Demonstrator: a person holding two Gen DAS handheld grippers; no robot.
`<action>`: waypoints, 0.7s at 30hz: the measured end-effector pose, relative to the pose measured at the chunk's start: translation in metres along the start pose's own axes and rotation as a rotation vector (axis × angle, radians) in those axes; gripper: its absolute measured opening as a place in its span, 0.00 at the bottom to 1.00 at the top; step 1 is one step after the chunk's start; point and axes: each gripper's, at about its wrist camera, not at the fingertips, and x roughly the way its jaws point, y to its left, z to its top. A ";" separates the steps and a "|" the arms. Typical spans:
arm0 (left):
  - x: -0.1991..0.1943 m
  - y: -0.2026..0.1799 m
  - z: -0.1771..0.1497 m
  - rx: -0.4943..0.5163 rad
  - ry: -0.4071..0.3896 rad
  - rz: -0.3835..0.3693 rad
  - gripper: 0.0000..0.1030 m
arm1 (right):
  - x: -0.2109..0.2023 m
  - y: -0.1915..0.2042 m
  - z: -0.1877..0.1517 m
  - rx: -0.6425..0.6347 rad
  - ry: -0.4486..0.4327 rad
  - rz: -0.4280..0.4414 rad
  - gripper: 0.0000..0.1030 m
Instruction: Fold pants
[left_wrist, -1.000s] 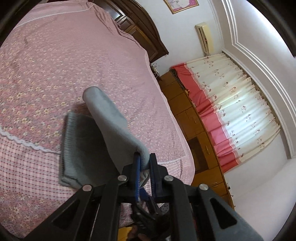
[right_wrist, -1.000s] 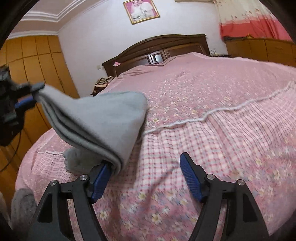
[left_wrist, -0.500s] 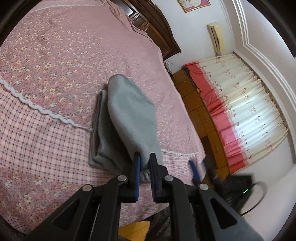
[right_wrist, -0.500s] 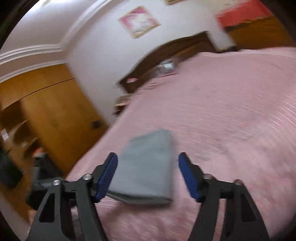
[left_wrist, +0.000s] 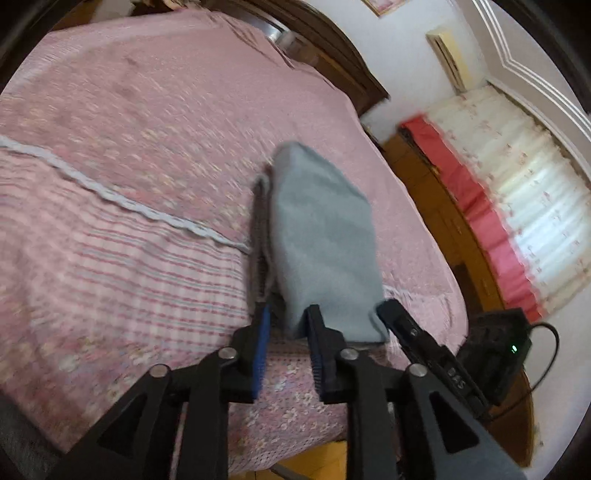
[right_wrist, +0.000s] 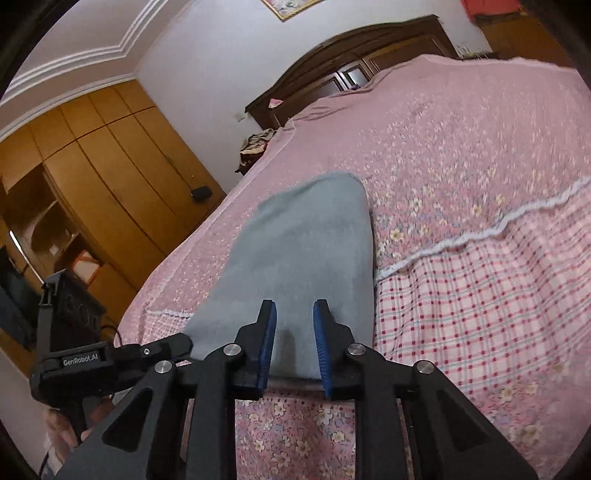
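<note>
Lying on 1 bed (right_wrist: 480, 155): 1 folded grey pants (right_wrist: 310, 251)

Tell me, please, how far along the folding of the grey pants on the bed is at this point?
Done: the grey pants already lie doubled into a compact stack on the pink bedspread.

In hand: the left gripper is opening, with the near edge of the top layer between its fingers, while the right gripper is closing over the near edge of the stack.

Left: probably the release and a final smoothing; whether another fold follows cannot be told.

Plain grey pants (right_wrist: 306, 251), pink bedspread (right_wrist: 461, 155) — floral, then red-checked, white lace trim (right_wrist: 491, 229), blue-padded black jaws.
</note>
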 end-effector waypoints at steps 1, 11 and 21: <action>-0.012 -0.006 -0.001 0.011 -0.049 0.033 0.20 | -0.012 -0.004 -0.001 -0.004 -0.007 0.011 0.21; 0.021 -0.089 0.000 0.377 -0.098 0.126 0.19 | 0.013 -0.020 -0.019 0.047 -0.001 0.031 0.17; 0.054 -0.051 -0.005 0.330 -0.035 0.169 0.10 | 0.016 -0.013 -0.026 0.004 0.000 0.006 0.14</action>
